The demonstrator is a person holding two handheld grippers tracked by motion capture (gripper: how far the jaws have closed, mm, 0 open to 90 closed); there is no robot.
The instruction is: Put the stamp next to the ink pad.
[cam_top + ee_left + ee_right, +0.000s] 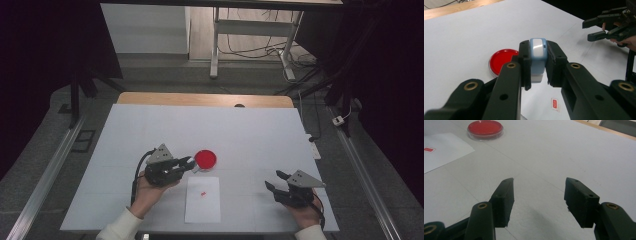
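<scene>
My left gripper (pixel 537 67) clamped on a blue-and-white stamp (pixel 538 58), beside the red ink pad (pixel 502 60), my right gripper (pixel 537 200) jaws apart, holding nothing.

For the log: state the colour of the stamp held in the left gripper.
The stamp is light blue with a white base, clearest in the left gripper view.

Both grippers, left gripper (pixel 189 162) and right gripper (pixel 274 180), are matte black, each topped by a grey three-cornered plate (pixel 161 154). Jaw arms are boxy and angular with brass-ringed screw holes, plus smaller plain bores. The pads (pixel 505 200) are blocky black rubber with small dimples. A black cable (pixel 136 175) trails from the left unit. Both sleeves (pixel 119 227) are white.
</scene>
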